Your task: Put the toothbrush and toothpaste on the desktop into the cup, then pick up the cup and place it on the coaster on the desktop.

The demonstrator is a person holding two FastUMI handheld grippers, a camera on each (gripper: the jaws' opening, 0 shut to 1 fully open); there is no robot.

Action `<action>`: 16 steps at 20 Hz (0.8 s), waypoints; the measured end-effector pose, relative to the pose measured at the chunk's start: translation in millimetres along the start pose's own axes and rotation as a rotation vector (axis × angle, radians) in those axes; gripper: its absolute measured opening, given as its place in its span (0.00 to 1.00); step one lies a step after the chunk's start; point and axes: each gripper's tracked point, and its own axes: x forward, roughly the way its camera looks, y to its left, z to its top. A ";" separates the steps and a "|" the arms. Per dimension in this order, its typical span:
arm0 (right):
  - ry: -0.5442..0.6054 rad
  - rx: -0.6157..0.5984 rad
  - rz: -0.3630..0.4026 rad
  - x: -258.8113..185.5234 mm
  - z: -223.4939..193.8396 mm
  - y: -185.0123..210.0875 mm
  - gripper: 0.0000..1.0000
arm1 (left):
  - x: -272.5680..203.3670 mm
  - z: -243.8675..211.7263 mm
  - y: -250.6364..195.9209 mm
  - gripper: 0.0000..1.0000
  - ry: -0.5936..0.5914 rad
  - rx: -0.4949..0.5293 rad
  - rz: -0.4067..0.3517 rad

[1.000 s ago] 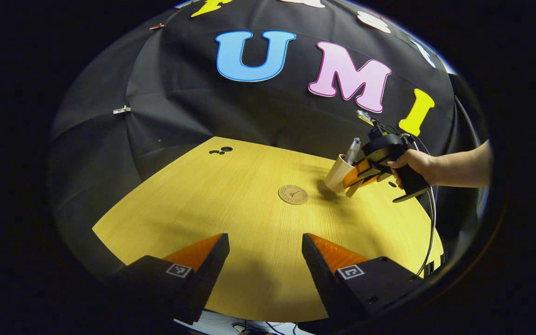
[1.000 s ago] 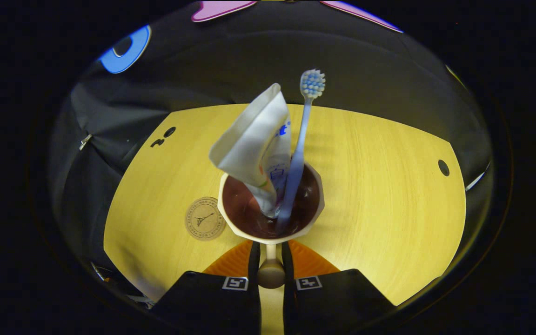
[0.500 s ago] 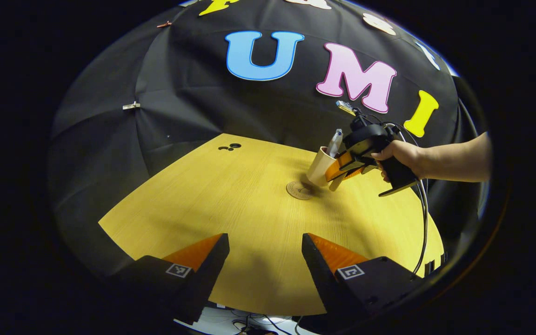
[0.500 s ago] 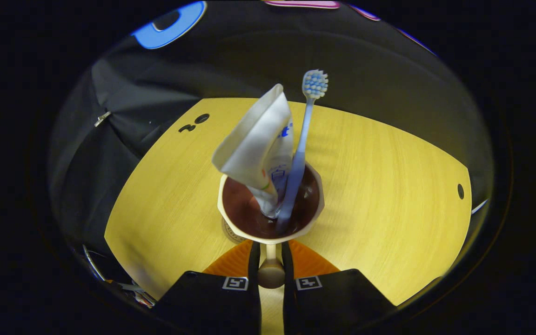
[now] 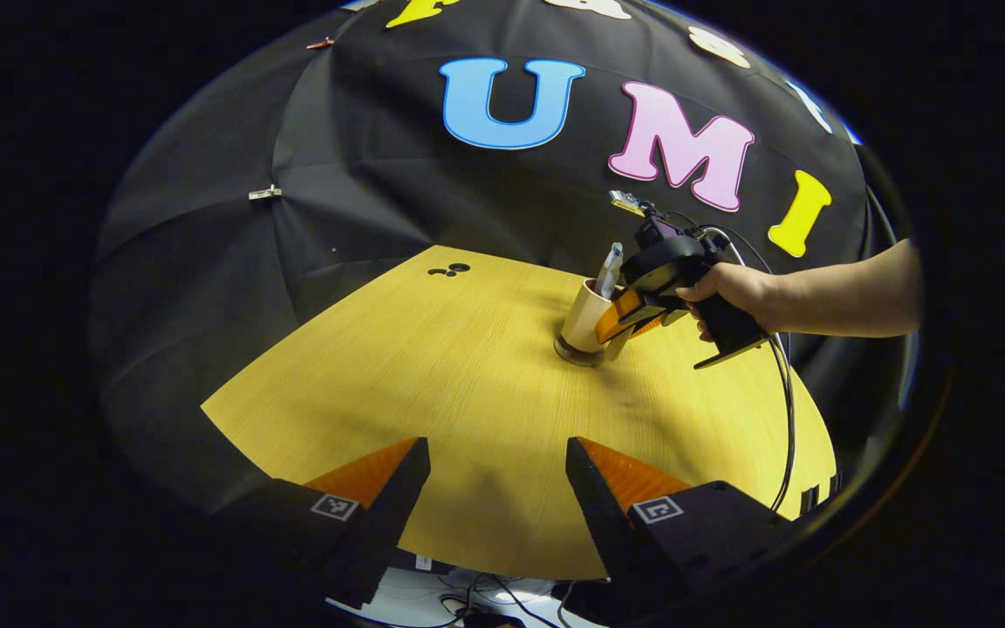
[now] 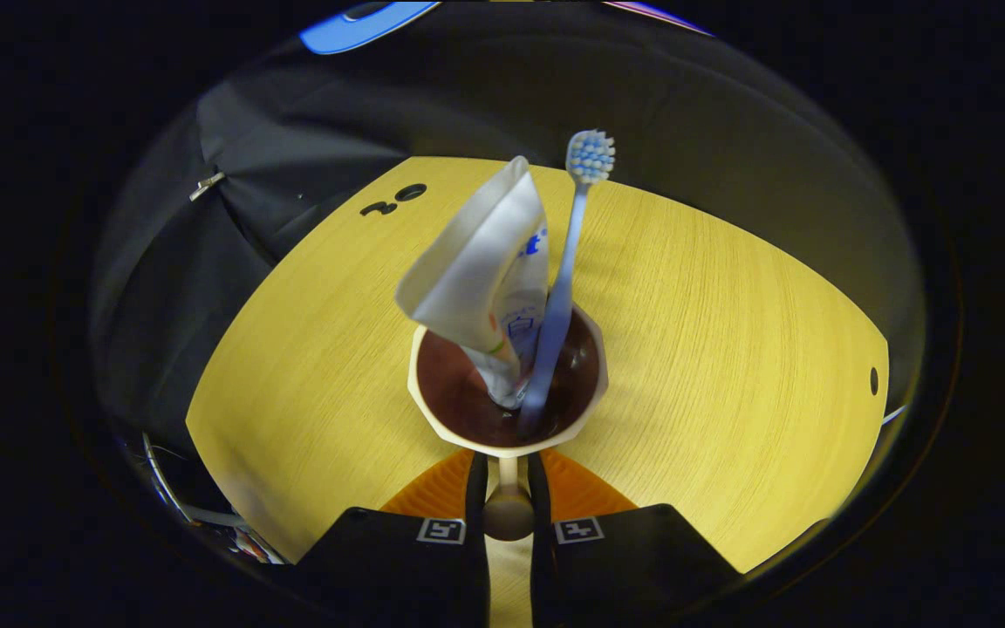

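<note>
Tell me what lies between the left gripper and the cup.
Bare desktop in the left gripper view: nothing lies between the left gripper and the cup.

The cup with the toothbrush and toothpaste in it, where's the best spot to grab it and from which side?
Grip the cup by its handle, coming in level from the handle side. The handle sticks out from the wall as a narrow stem that two fingers can close across, as the right gripper does. The toothbrush and toothpaste crowd the mouth, so a rim grip from above looks awkward.
</note>
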 end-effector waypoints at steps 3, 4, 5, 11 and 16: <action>0.024 -0.040 -0.032 -0.9 -3.2 -5.9 0.22 | -3.9 -0.3 2.1 0.98 -0.002 0.000 0.003; 0.012 -0.046 -0.039 -2.5 1.0 -7.9 0.22 | -5.0 -1.1 2.5 0.98 -0.002 0.002 0.005; 0.021 -0.050 -0.042 -0.5 -3.6 -7.9 0.22 | -5.9 -1.1 2.2 0.98 -0.002 0.003 0.005; -0.008 -0.026 -0.030 -7.4 -1.4 -1.3 0.31 | -14.0 3.7 -2.7 0.98 -0.013 0.025 -0.007; -0.070 0.010 -0.016 -35.2 1.3 -0.2 0.72 | -26.5 14.9 -18.4 0.98 -0.041 0.064 -0.060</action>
